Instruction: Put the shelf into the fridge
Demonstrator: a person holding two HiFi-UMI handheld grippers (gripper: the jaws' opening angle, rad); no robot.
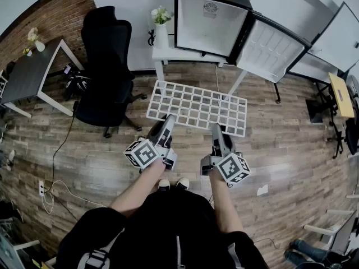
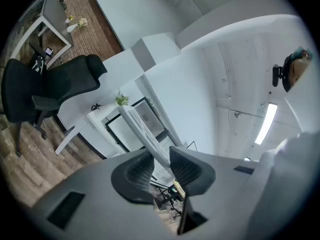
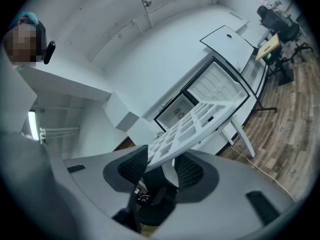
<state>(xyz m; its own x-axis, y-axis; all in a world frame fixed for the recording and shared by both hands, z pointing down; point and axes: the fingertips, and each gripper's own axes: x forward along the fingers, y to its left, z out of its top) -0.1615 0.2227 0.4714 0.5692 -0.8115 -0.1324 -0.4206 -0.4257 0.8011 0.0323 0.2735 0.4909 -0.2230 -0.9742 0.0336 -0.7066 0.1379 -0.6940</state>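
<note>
Your left tool (image 1: 168, 122) & right tool (image 1: 216, 130) each clamp the near edge of the shelf (image 1: 197, 105), held in mid-air; fridge (image 1: 210, 18) at 12 o'clock beyond it, door (image 1: 272, 48) open.

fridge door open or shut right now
Open: the fridge door is swung out to the right, inner lining showing, leaving the fridge cavity exposed.

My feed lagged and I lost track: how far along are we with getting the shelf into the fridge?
Done: the fridge has its door open, and the shelf is up in the air. In hand: the left gripper and right gripper each clamp its near edge, short of the fridge. Left: carry it forward and slide it inside.
</note>
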